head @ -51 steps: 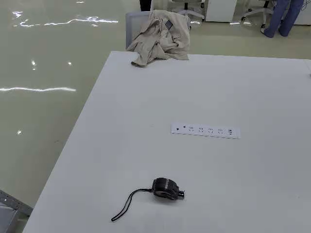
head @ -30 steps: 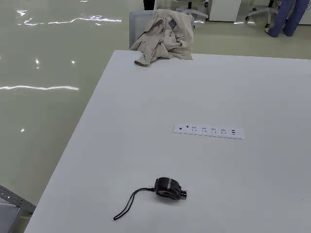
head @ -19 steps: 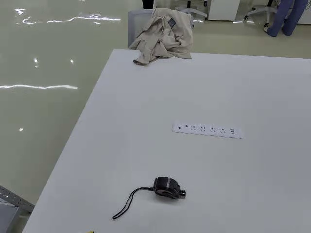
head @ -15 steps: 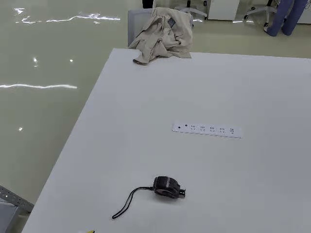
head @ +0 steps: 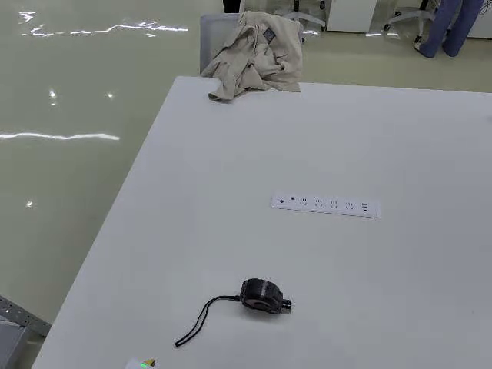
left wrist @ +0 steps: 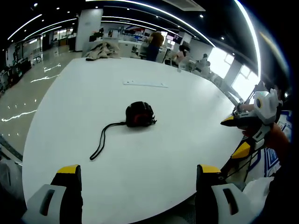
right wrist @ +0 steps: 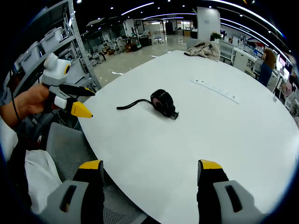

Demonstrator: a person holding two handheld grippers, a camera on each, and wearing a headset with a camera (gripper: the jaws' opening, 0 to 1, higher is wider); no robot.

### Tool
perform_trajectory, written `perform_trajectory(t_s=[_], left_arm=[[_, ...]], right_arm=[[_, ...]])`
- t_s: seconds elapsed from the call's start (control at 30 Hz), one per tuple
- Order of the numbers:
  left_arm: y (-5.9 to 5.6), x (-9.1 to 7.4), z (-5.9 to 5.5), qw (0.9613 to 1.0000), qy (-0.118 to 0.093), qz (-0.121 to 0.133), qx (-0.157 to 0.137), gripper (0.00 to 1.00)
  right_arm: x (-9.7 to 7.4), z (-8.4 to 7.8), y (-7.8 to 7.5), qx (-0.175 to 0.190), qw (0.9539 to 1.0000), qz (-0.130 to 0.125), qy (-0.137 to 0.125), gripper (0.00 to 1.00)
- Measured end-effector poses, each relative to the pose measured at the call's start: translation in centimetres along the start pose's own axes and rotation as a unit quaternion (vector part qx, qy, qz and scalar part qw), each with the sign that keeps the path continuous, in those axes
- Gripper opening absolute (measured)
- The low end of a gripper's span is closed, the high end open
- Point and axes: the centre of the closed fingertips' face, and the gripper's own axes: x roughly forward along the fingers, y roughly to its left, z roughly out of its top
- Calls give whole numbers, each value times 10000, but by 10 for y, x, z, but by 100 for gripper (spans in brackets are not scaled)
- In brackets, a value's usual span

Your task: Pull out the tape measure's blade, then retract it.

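**A:** Near bench point(head: 323, 138) front edge: spotting tape measure point(head: 264, 295) lying alone, blade in.

**B:** Holding left tongs point(left wrist: 138, 170) and right tongs point(right wrist: 150, 164) wide open. Clamp it first, then pinch hook point(head: 286, 306) squarely.

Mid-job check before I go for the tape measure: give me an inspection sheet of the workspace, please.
surface: white table, no marks seen.
job's things: tape measure lying near the front edge, blade not pulled out; its strap trails loose on the table.
clutter: power strip flat at mid-table; jacket heaped over a chair at the far edge.
grippers: left claw open; right claw open; both face the tape measure, apart from it.
cables: nothing seen.
surroundings: glossy floor; a person standing far off.
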Motion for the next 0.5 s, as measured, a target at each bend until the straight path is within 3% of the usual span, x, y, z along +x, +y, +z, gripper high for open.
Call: perform_trajectory(t_s=[0.5], left_arm=[[0,17,3,9999,38,-60,123,100]], right_arm=[[16,4,-5,-118,9999,57,52,83]])
